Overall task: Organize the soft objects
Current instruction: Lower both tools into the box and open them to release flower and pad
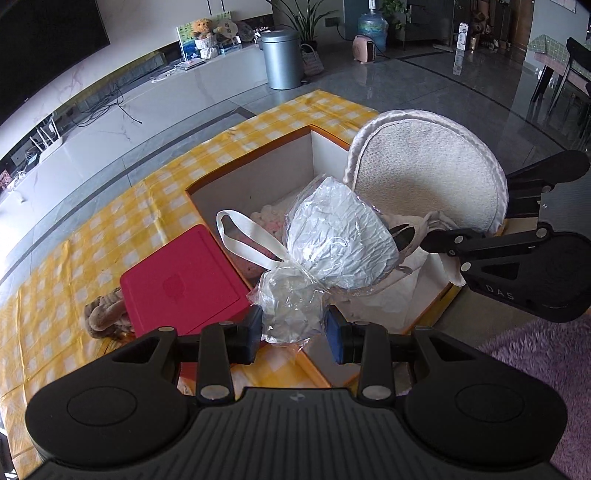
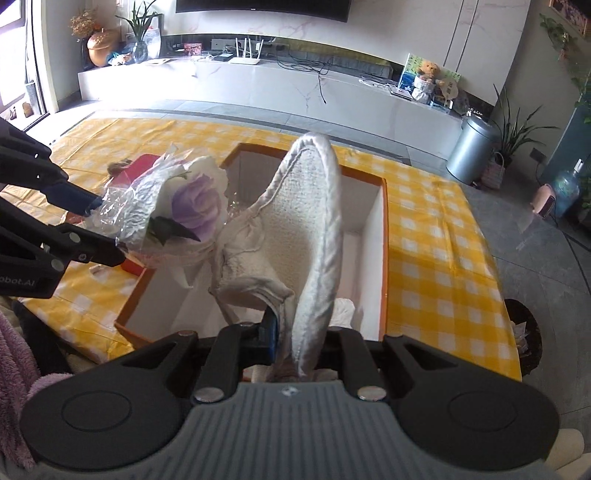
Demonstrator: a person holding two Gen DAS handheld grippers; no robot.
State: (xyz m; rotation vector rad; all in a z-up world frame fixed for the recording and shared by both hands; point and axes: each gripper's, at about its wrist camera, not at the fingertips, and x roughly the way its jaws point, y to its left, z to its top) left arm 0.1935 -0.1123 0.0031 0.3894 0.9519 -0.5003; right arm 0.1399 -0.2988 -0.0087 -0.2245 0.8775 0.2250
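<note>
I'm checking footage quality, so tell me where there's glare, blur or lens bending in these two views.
Left wrist view: fisheye bends the floor and cabinet lines, daylight glares off the glossy floor, and the wrapped flower is sharp. Right wrist view: window light blows out the tablecloth at upper left, the same bending shows at the edges, and the white slipper looks slightly soft.

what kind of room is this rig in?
Most likely a home living room: a large wall-mounted TV above a long low media console, a teddy bear on it, potted plants, and a water jug on the tiled floor.
</note>
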